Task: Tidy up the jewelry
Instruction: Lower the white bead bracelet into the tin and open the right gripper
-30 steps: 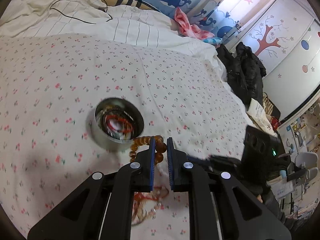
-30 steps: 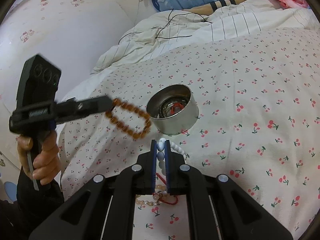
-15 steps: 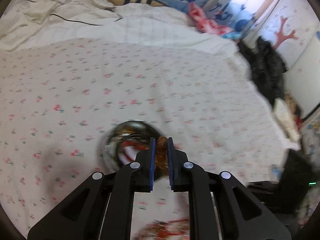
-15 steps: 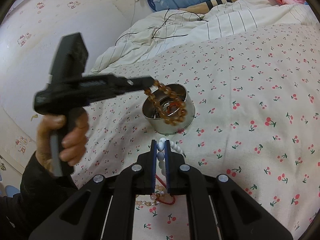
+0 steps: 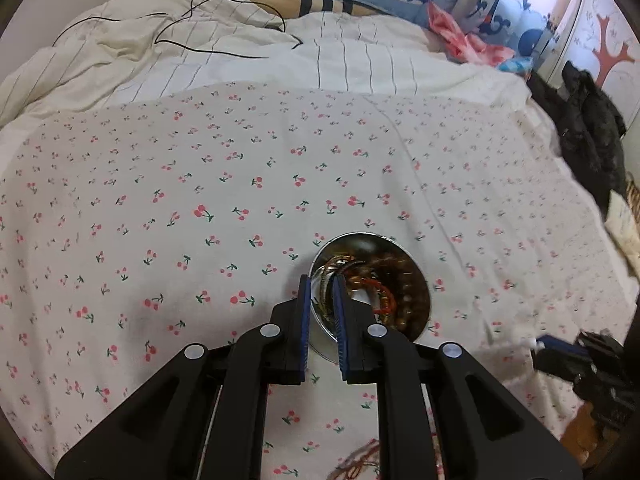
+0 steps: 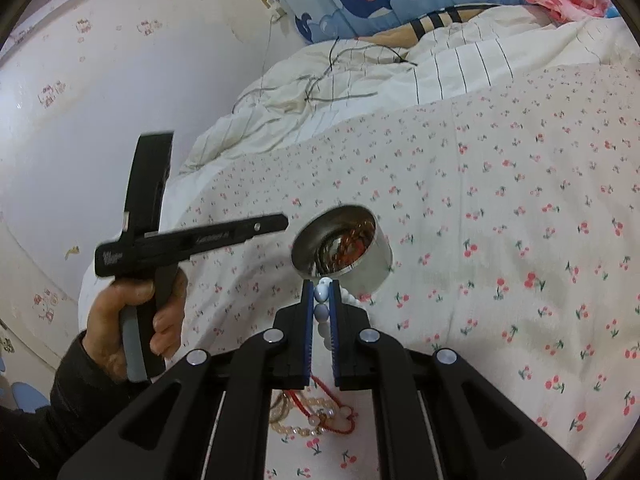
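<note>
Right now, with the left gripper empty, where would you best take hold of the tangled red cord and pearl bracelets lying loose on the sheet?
Probably the raised red cord loop at the top of the bracelet pile, coming straight down from above. The pile lies flat on the cherry-print sheet, so the fingers should straddle one strand. The right gripper is shut on the white bead strand; the left gripper is free.

The round shiny metal tin [image 6: 343, 245] stands upright on the cherry-print sheet, open on top. Inside it a coil of amber-brown beads [image 5: 404, 280] curls along the 3 o'clock wall, with a red cord loop [image 5: 382, 294] and thin metal bangles [image 5: 334, 276] at 9 o'clock. A white bead strand [image 6: 322, 312] hangs at the tin's 6 o'clock, and beyond it a pale-bead and red-cord tangle [image 6: 320, 416] lies loose.
</note>
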### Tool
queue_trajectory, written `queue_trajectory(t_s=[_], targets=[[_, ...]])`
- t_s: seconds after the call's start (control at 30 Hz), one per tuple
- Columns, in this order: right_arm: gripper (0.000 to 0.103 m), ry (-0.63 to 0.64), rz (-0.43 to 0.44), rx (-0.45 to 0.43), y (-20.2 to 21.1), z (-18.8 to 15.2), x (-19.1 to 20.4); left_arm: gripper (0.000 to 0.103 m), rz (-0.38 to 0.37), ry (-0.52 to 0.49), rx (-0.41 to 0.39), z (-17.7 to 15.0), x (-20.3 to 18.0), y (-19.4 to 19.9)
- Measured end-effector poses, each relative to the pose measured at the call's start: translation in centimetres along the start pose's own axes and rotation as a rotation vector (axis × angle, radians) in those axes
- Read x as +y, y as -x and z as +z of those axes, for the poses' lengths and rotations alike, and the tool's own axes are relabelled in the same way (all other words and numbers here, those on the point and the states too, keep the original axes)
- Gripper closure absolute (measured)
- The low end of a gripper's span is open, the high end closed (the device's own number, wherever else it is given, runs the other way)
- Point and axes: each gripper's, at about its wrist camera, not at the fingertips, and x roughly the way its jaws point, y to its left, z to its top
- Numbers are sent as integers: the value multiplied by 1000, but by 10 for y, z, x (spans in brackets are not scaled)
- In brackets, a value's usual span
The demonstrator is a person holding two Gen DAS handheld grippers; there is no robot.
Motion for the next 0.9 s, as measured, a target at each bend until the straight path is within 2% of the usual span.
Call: queue_trajectory(t_s=[0.13, 0.2, 0.27, 0.37, 0.4, 0.47, 0.5, 0.6, 0.63, 0.7, 0.73, 0.77, 0.9], targets=[[95, -30, 72, -29, -6, 21, 4, 89, -26, 61, -17, -14, 15, 15], [95, -44, 110, -30, -17, 32, 9, 78, -30, 92, -20, -22, 21, 18], [95, -60, 150, -20, -33, 41, 15, 72, -32, 131, -26, -32, 31, 21], [95, -95, 181, -6, -63, 50, 18, 72, -25, 164, -13, -41, 44, 20], [95, -112, 171, 2, -75, 52, 16, 72, -24, 173, -10, -41, 47, 18], [94, -112, 86, 32, -96, 51, 10, 71, -32, 185, -6, -42, 49, 15], [94, -85, -8, 58, -108, 50, 7, 71, -40, 185, 2, -43, 49, 13], [94, 3, -183, 127, -129, 42, 3, 69, -47, 163, 13, -45, 43, 11], [93, 23, -207, 138, -132, 40, 3, 68, -49, 157, 15, -45, 41, 11], [83, 68, -228, 139, -130, 37, 6, 64, -54, 138, 20, -46, 34, 10], [66, 81, -227, 126, -127, 37, 8, 63, -52, 128, 22, -46, 32, 9], [59, 94, -240, 109, -122, 37, 10, 63, -47, 114, 25, -48, 28, 8], [55, 138, -261, 21, -92, 34, 22, 63, -20, 83, 24, -51, 20, 7]])
